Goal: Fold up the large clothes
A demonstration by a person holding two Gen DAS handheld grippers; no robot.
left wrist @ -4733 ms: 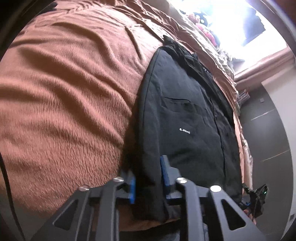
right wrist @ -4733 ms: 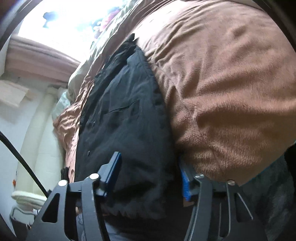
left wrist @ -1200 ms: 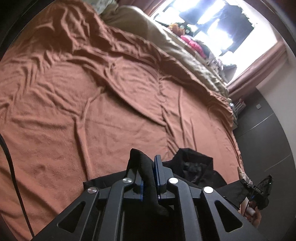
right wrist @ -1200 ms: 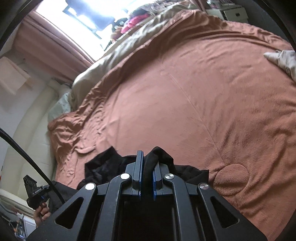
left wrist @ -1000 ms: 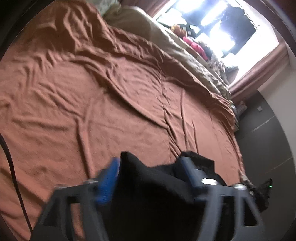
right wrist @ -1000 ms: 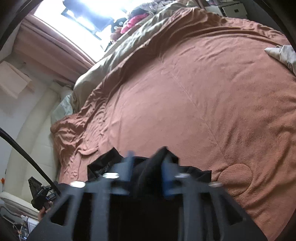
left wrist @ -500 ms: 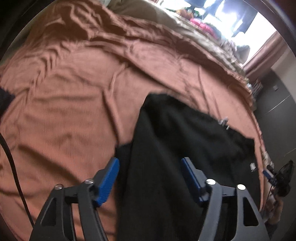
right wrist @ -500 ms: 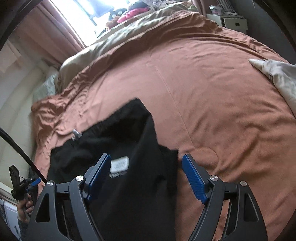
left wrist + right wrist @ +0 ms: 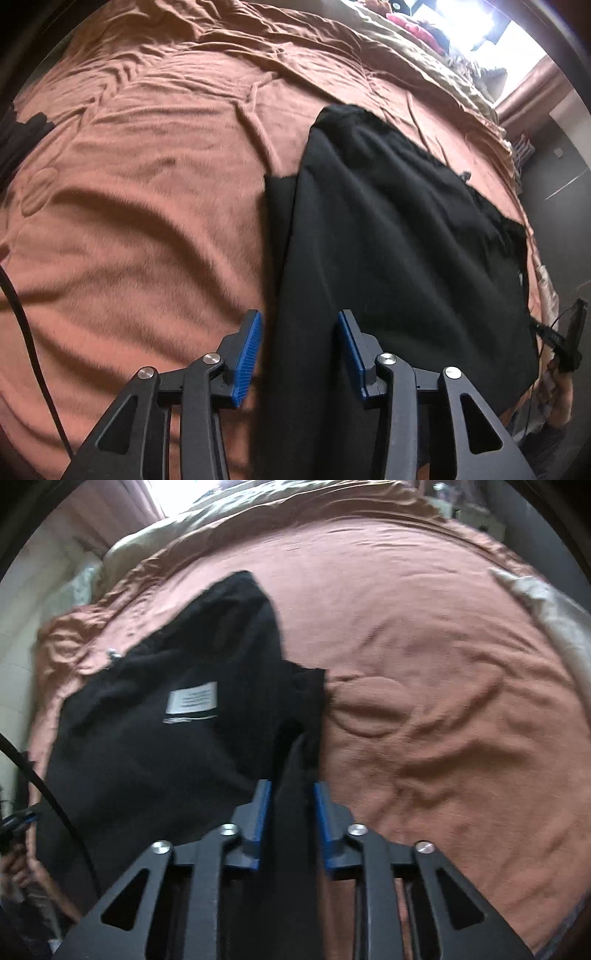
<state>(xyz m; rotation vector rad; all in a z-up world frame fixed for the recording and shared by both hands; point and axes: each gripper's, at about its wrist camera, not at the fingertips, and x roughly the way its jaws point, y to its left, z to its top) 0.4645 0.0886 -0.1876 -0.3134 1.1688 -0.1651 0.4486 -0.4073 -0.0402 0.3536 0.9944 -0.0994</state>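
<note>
A black jacket (image 9: 388, 236) lies folded on the brown bedspread (image 9: 140, 177), its near edge running between my left fingers. My left gripper (image 9: 299, 347) is open, blue pads either side of the fabric edge without pinching it. In the right wrist view the jacket (image 9: 177, 716) shows its inside with a white label (image 9: 192, 698). My right gripper (image 9: 291, 812) has its jaws narrowed around a raised fold of black fabric (image 9: 295, 775).
The brown bedspread (image 9: 424, 664) covers the whole bed. A beige blanket (image 9: 417, 59) and bright window lie at the far end. A pale cloth (image 9: 554, 605) lies at the right edge. A dark cloth (image 9: 18, 136) lies at the far left.
Both grippers let the lifted jacket drop onto the bed and opened. Since half a second ago both have narrowed, the right one closing onto a fold of the jacket's near edge.
</note>
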